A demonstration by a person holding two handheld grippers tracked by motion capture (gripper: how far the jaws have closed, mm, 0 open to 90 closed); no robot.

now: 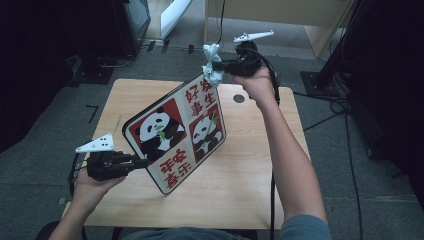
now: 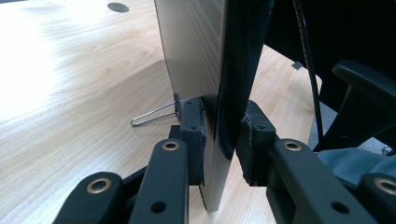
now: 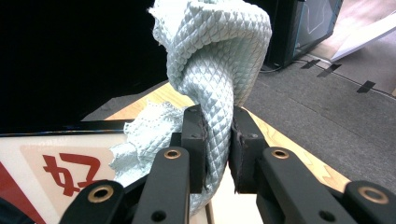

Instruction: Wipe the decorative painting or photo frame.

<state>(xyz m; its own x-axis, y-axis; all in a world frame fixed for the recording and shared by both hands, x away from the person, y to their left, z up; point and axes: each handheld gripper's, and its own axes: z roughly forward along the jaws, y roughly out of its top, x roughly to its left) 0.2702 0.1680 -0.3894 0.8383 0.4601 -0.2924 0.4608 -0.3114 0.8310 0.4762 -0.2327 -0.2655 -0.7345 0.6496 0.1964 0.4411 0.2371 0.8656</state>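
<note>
A framed picture [image 1: 177,132] with two pandas and red characters is held tilted above the wooden table [image 1: 240,185]. My left gripper [image 1: 142,162] is shut on its lower left edge; in the left gripper view the frame's edge [image 2: 219,84] stands between the pads [image 2: 194,135], with a wire stand [image 2: 152,116] behind. My right gripper [image 1: 222,66] is shut on a pale blue quilted cloth [image 1: 212,62] at the frame's top corner. In the right gripper view the twisted cloth [image 3: 215,70] rises between the pads [image 3: 243,144], beside the picture [image 3: 60,158].
The table has a round cable hole [image 1: 239,98] near its far right. Grey carpet surrounds it, with dark equipment [image 1: 50,45] at the left, a wooden cabinet [image 1: 280,12] behind and cables [image 1: 330,107] on the floor at the right.
</note>
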